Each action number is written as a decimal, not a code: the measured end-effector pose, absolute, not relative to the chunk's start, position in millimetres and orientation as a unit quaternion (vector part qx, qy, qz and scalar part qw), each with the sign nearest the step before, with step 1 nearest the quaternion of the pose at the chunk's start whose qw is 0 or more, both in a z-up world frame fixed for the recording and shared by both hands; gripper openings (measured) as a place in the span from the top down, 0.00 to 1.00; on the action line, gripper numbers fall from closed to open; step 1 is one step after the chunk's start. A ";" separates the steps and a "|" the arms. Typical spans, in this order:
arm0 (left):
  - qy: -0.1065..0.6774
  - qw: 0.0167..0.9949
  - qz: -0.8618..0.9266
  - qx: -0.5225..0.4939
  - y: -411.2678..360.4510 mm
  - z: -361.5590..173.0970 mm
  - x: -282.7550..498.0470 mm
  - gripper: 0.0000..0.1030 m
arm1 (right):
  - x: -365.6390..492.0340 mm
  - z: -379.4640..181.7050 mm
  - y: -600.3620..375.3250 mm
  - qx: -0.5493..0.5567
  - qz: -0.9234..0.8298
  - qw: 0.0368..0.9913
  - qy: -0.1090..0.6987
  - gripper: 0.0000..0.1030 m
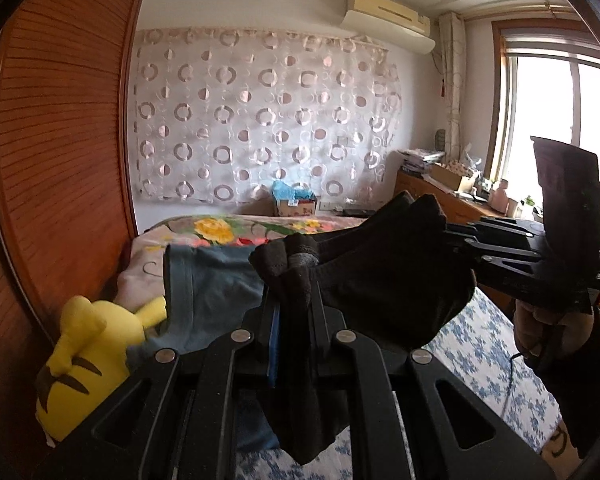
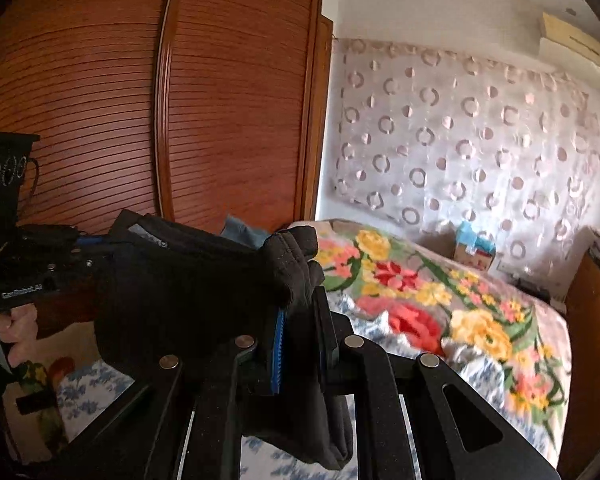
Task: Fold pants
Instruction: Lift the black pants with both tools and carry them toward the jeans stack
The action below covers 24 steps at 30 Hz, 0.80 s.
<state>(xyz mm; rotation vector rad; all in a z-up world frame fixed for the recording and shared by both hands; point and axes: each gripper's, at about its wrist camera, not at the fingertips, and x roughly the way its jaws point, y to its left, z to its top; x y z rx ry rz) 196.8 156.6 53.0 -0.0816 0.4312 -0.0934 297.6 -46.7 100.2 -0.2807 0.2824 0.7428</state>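
Note:
The black pants (image 1: 379,280) hang in the air above the bed, stretched between both grippers. My left gripper (image 1: 294,276) is shut on one bunched end of the pants, and cloth drapes down between its fingers. The right gripper (image 1: 451,236) reaches in from the right and clamps the other end. In the right wrist view my right gripper (image 2: 300,280) is shut on the bunched black pants (image 2: 188,280), and the left gripper (image 2: 100,244) holds them from the left. A hand grips each handle.
Below lies a bed with a blue floral sheet (image 1: 479,352) and a bright flowered blanket (image 2: 439,304). A yellow plush toy (image 1: 80,356) and blue-grey clothing (image 1: 216,280) lie by the wooden wardrobe (image 1: 60,140). A cluttered dresser (image 1: 451,192) stands under the window.

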 end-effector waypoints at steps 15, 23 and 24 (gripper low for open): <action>0.200 0.977 -0.024 -0.071 180.6 43.8 209.1 0.88 | 330.7 101.3 -8.0 -0.177 0.375 0.906 0.088 0.88; 0.219 0.970 0.001 -0.102 204.4 22.7 217.7 0.88 | 376.0 88.0 40.6 -0.211 0.402 0.886 0.100 0.88; 0.222 0.969 0.006 -0.105 206.9 19.7 218.8 0.88 | 381.0 84.0 48.1 -0.216 0.403 0.883 0.103 0.88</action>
